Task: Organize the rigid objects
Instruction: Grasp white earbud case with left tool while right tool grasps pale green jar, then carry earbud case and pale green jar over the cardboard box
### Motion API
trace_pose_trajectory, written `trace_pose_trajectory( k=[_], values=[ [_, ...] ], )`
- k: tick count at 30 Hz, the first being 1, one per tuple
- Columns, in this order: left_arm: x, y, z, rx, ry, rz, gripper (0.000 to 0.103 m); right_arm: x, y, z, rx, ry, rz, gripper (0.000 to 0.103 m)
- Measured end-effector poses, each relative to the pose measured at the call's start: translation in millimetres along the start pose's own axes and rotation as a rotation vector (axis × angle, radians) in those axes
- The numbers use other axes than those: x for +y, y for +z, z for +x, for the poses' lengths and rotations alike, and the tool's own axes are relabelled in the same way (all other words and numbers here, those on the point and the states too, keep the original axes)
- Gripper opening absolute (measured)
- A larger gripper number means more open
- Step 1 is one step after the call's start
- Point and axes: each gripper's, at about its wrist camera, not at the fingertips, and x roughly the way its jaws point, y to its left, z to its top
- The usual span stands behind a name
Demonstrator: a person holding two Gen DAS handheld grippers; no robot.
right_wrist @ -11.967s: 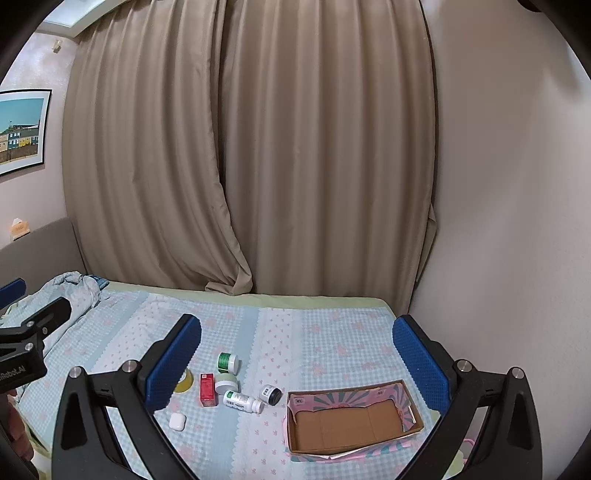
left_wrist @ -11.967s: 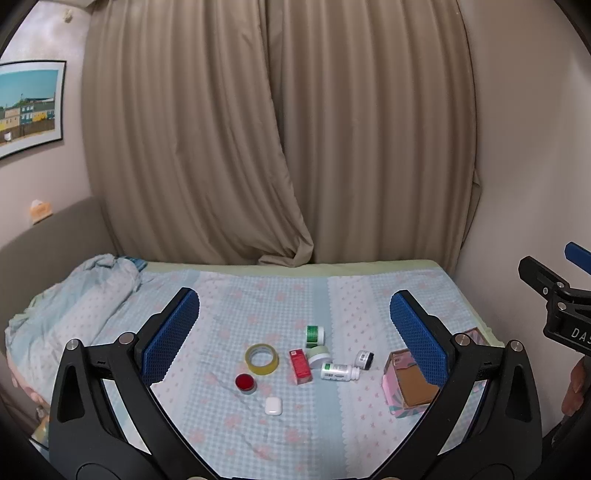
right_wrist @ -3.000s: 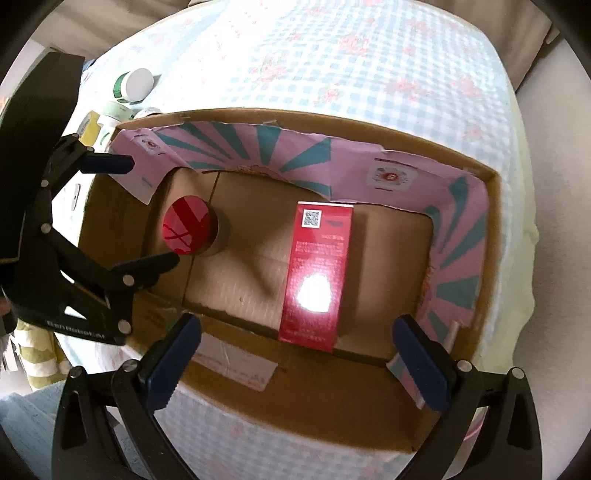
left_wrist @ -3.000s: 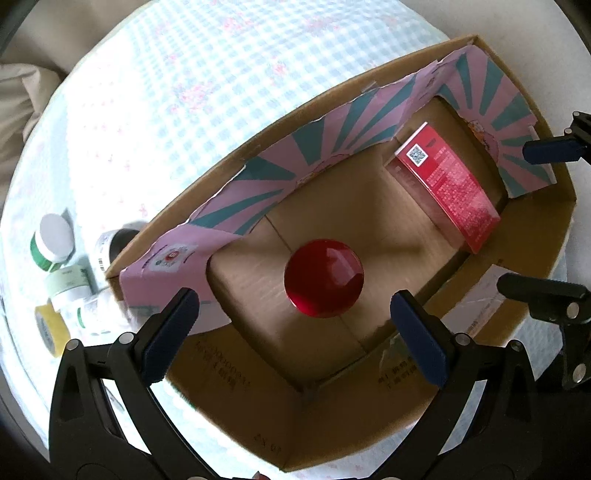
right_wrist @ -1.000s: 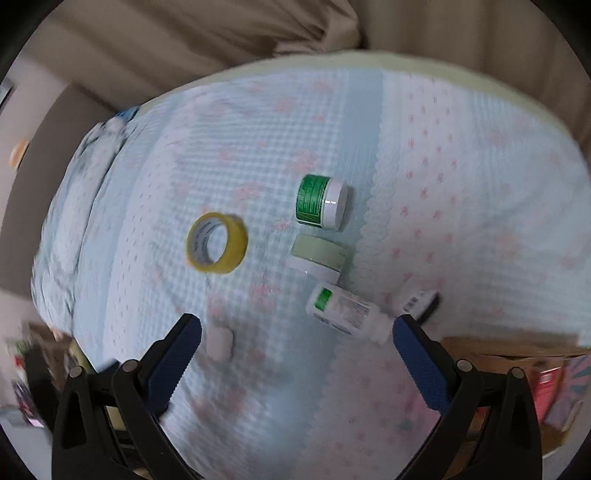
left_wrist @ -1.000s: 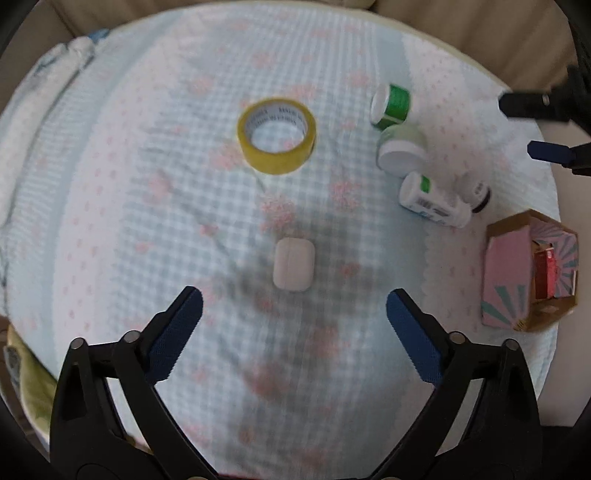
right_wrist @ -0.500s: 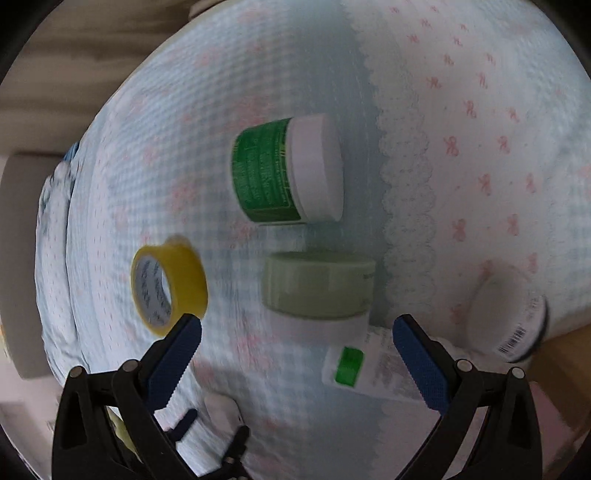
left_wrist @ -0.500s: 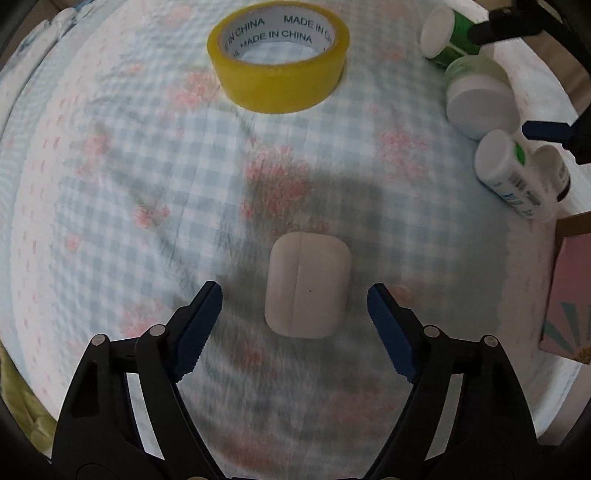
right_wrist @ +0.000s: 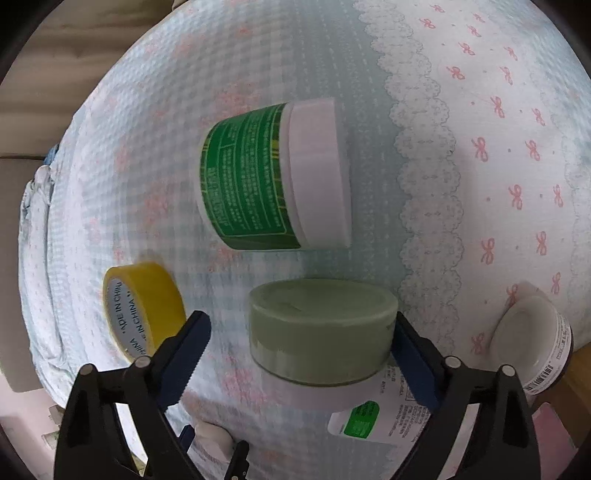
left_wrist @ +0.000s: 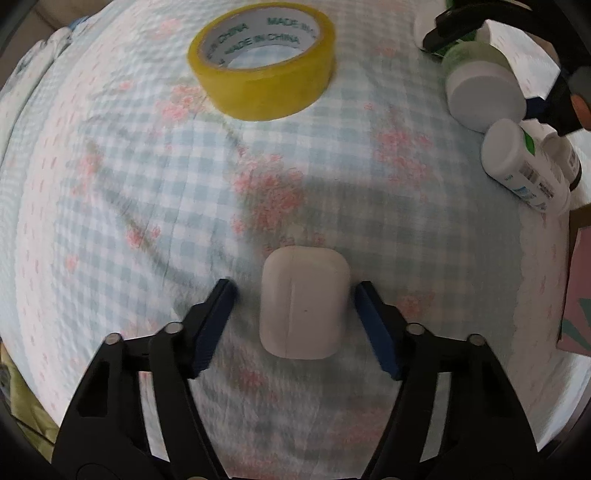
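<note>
Below me lies a bed (left_wrist: pixel 110 184) under a bedsheet (right_wrist: pixel 498 110) of pale blue and white checks scattered with pink flowers. Toward one side the checks give way to a white panel edged in a scalloped lace border (right_wrist: pixel 424 184) and dotted with small pink bows. A rumpled light blue blanket (right_wrist: pixel 35 192) bunches at the far edge. Beyond the bed's top corner I glimpse beige curtain (right_wrist: pixel 92 33).
</note>
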Motion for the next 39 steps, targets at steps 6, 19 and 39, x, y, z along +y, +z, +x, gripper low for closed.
trace_pose_trajectory(
  k=[6,19,39],
  values=[
    [-14,8,-2,0.004,-0.009,0.055,0.041,-9,6,3,0.005,-0.032,0.031,0.068],
    [14,5,-29,-0.04,-0.037,-0.009,0.041,8,4,-1,-0.025,-0.029,-0.001,0.068],
    [21,21,-175,-0.219,-0.084,-0.026,0.041,27,-50,-130,-0.159,0.102,-0.052,0.067]
  ],
)
